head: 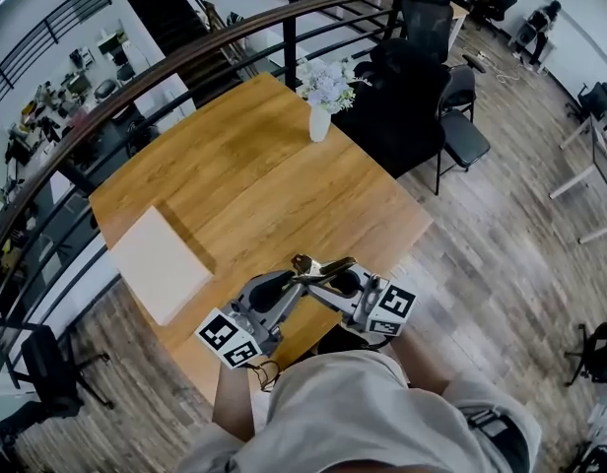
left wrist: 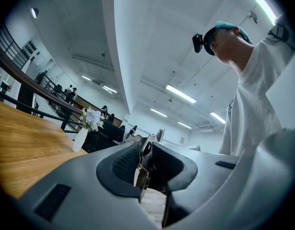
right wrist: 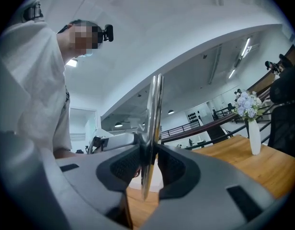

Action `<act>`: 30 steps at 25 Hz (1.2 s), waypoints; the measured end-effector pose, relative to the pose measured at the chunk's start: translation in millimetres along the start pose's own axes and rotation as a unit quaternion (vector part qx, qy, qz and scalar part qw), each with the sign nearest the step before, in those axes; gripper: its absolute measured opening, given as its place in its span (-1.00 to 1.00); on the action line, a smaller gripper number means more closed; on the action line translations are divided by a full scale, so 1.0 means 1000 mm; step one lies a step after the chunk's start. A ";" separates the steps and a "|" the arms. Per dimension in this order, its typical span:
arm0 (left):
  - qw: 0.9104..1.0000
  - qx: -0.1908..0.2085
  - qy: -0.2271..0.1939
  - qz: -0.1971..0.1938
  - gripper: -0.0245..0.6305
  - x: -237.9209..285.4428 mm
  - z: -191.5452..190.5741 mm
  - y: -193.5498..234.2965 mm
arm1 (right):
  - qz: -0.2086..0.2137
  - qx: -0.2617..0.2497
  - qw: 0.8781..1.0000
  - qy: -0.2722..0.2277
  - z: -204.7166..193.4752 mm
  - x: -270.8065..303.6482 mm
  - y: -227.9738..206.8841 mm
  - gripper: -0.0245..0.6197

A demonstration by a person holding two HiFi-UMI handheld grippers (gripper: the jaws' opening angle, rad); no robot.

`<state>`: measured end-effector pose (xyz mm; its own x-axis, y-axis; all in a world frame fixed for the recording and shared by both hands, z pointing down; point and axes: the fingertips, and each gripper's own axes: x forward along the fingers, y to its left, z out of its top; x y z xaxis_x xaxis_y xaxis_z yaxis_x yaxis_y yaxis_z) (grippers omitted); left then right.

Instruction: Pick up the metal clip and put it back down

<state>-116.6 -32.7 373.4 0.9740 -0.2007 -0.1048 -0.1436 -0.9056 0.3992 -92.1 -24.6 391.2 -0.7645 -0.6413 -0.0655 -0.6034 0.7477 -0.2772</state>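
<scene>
Gold-toned shiny metal clip (head: 323,267) hangs above the wooden desk (head: 254,185), pinched flat between the pads of the right claw (right wrist: 148,166). The left claw (left wrist: 150,166) stands slightly parted, with the clip leaning on one pad only. Lowering it level before letting go looks wisest.

**Bare wood, crowded edges**

From the vase (head: 320,123) toward the person, the table (head: 254,185) lies bare. Well left of the vase a white slab (head: 161,262) blocks the edge. A railing (head: 185,62) runs just behind the vase, with chairs (head: 459,116) just right. Farthest from it, the left gripper (head: 288,284) and right gripper (head: 335,280) crowd the clip (head: 321,265).
</scene>
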 end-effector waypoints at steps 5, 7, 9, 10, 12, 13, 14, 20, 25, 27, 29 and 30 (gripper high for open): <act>1.000 0.001 0.002 0.022 -0.70 -0.006 -0.003 0.011 | -0.046 -0.015 0.999 0.000 0.004 -0.014 -0.018 -0.52; 0.999 -0.001 0.000 0.047 -0.70 -0.010 -0.005 0.023 | -0.070 -0.021 0.997 0.000 0.007 -0.022 -0.030 -0.52; 0.995 0.004 -0.003 0.099 -0.71 -0.017 -0.008 0.042 | -0.098 -0.026 0.995 0.001 0.009 -0.032 -0.043 -0.52; 0.992 0.011 -0.001 0.129 -0.72 -0.020 -0.011 0.052 | -0.114 -0.028 0.993 0.003 0.010 -0.039 -0.049 -0.52; 0.983 0.029 0.014 0.180 -0.81 -0.024 -0.019 0.067 | -0.148 -0.033 0.988 0.006 0.011 -0.053 -0.061 -0.52; 0.980 0.037 0.025 0.196 -0.83 -0.024 -0.024 0.071 | -0.165 -0.036 0.986 0.008 0.012 -0.061 -0.067 -0.52; 0.977 0.044 0.036 0.206 -0.84 -0.024 -0.029 0.074 | -0.182 -0.038 0.982 0.009 0.013 -0.069 -0.072 -0.52; 0.975 0.033 0.072 0.206 -0.85 -0.006 -0.061 0.075 | -0.271 -0.048 0.961 0.018 0.015 -0.125 -0.087 -0.52; 0.976 0.027 0.088 0.199 -0.85 0.017 -0.083 0.065 | -0.338 -0.040 0.940 0.029 0.010 -0.180 -0.094 -0.52; 0.975 0.019 0.096 0.199 -0.85 0.021 -0.091 0.065 | -0.353 -0.032 0.935 0.032 0.004 -0.191 -0.096 -0.52; 0.973 0.012 0.105 0.205 -0.85 0.023 -0.099 0.070 | -0.357 -0.023 0.933 0.034 -0.004 -0.192 -0.101 -0.52; 0.972 0.010 0.108 0.209 -0.85 0.027 -0.102 0.074 | -0.356 -0.019 0.934 0.034 -0.006 -0.191 -0.108 -0.52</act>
<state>-83.3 -66.9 492.6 0.8441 -0.4704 0.2574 -0.5351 -0.7699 0.3477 117.7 18.8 439.8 -0.1780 -0.9665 0.1849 -0.9709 0.1420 -0.1927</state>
